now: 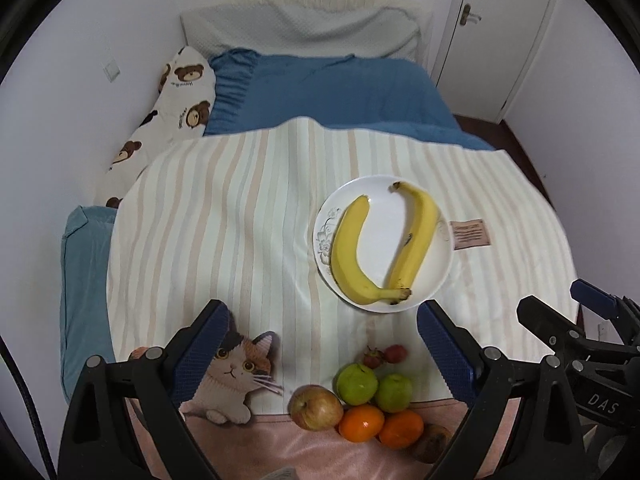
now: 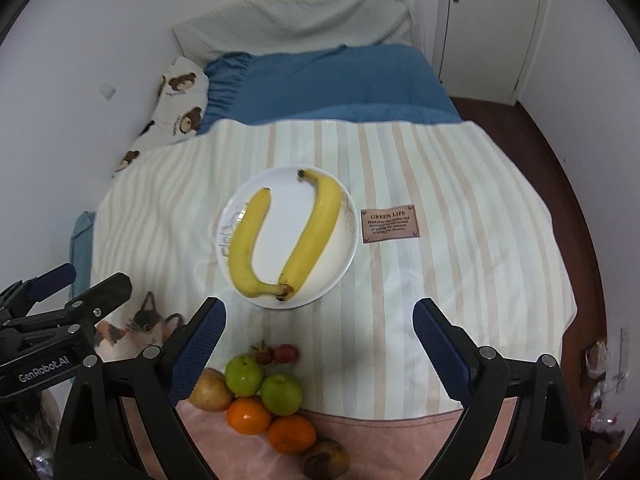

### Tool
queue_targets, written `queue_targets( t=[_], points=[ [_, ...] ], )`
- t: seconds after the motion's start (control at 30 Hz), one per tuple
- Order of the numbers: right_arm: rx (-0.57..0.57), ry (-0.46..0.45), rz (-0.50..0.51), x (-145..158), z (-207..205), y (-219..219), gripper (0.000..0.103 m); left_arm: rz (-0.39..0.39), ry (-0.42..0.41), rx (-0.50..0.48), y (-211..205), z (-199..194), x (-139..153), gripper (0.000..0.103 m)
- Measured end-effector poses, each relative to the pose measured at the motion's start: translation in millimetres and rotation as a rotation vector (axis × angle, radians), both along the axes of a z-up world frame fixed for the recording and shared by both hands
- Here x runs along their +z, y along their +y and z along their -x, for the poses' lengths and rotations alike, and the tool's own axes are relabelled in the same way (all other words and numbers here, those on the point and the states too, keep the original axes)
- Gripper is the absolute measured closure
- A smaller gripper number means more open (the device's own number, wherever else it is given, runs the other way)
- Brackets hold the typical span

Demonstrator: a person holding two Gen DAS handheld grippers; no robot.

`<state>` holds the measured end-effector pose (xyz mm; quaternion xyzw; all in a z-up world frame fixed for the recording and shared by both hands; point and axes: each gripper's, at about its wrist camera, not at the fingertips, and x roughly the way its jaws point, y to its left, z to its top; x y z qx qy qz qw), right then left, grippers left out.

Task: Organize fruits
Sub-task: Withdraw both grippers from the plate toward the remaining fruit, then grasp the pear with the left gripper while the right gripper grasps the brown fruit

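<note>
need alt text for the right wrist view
Two bananas lie on a white plate on a striped blanket, beyond the open, empty right gripper. Nearer lies a pile of apples and oranges; the left gripper shows at left.

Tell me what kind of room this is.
Most likely a bedroom. The fruit and the white plate sit on a striped blanket spread over a bed, with a blue duvet and a teddy-bear pillow behind, beside a closed white door.
</note>
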<state>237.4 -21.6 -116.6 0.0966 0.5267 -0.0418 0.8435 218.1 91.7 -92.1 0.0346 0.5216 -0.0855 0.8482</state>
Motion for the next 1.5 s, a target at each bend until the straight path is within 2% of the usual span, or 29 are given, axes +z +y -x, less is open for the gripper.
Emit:
queue_targets(
  t=[0.2, 0.33, 0.4, 0.5, 0.6, 0.8, 0.93, 1.1, 1.2, 1.27, 1.33, 1.37, 1.4, 1.5],
  points=[
    [0.016, -0.072, -0.042, 38, 28, 9, 0.006, 0.039, -0.041, -0.005, 4, 25, 26, 0.007],
    [0.022, -0.047, -0.094, 35, 45, 12, 0.006, 0.030, -0.046, -0.007, 10, 39, 26, 0.007],
    [0.023, -0.005, -0.121, 20, 52, 13, 0.006, 0.006, -0.030, -0.010, 11, 46, 15, 0.007],
    [0.014, 0.101, -0.158, -20, 65, 12, 0.006, -0.052, 0.032, -0.005, 13, 55, -18, 0.007],
    [0.003, 0.200, -0.201, -65, 78, 9, 0.006, -0.106, 0.126, -0.023, 15, 58, -65, 0.007],
    [-0.065, 0.412, -0.295, -162, 111, -2, 0.006, -0.219, 0.285, -0.124, 4, 57, -155, 0.007],
    [-0.101, 0.481, -0.316, -198, 126, -5, 0.006, -0.252, 0.357, -0.187, -7, 51, -195, 0.007],
    [-0.151, 0.529, -0.381, -236, 139, -5, 0.008, -0.243, 0.442, -0.239, -21, 40, -234, 0.007],
    [-0.157, 0.533, -0.416, -253, 142, -1, 0.022, -0.218, 0.457, -0.236, -21, 31, -246, 0.007],
    [-0.150, 0.520, -0.393, -255, 143, 4, 0.022, -0.190, 0.472, -0.243, -20, 29, -249, 0.014],
    [-0.146, 0.505, -0.370, -254, 146, 6, 0.024, -0.156, 0.472, -0.262, -20, 31, -249, 0.034],
    [-0.143, 0.506, -0.354, -253, 147, 7, 0.031, -0.149, 0.469, -0.269, -21, 34, -247, 0.037],
    [-0.138, 0.501, -0.349, -252, 149, 7, 0.033, -0.162, 0.460, -0.271, -24, 37, -246, 0.037],
    [-0.139, 0.488, -0.308, -245, 155, 4, 0.033, -0.192, 0.427, -0.269, -28, 46, -244, 0.037]
  ],
)
